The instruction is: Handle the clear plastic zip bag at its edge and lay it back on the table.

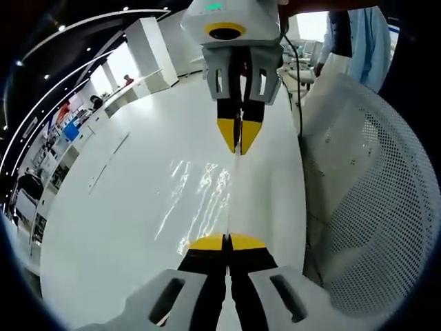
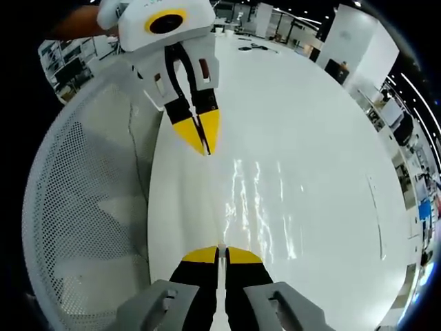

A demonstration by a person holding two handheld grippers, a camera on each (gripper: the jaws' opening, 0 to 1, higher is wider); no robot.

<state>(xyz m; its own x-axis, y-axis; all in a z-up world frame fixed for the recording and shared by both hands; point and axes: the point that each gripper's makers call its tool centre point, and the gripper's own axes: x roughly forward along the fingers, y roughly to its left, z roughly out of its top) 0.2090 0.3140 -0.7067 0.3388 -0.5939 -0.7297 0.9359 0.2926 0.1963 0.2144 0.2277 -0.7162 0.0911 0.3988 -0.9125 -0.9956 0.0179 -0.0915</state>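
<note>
The clear plastic zip bag [image 1: 203,196] hangs stretched between my two grippers above the white table [image 1: 124,179], showing mostly as glints. In the left gripper view my left gripper [image 1: 227,242] is shut on the bag's near edge, and the right gripper [image 1: 238,143] comes down from the top, shut on the far edge. In the right gripper view my right gripper [image 2: 220,253] pinches the bag [image 2: 265,207] at the bottom, with the left gripper [image 2: 206,146] shut on the opposite edge. The bag's top edge runs as a thin line between the yellow tips.
A white mesh chair [image 1: 372,207] stands close against the table's edge, also seen as the mesh chair [image 2: 76,207]. A dark cable [image 1: 298,89] trails along that table edge. A person [image 1: 355,34] stands beyond the chair. Small items [image 2: 255,47] lie at the table's far end.
</note>
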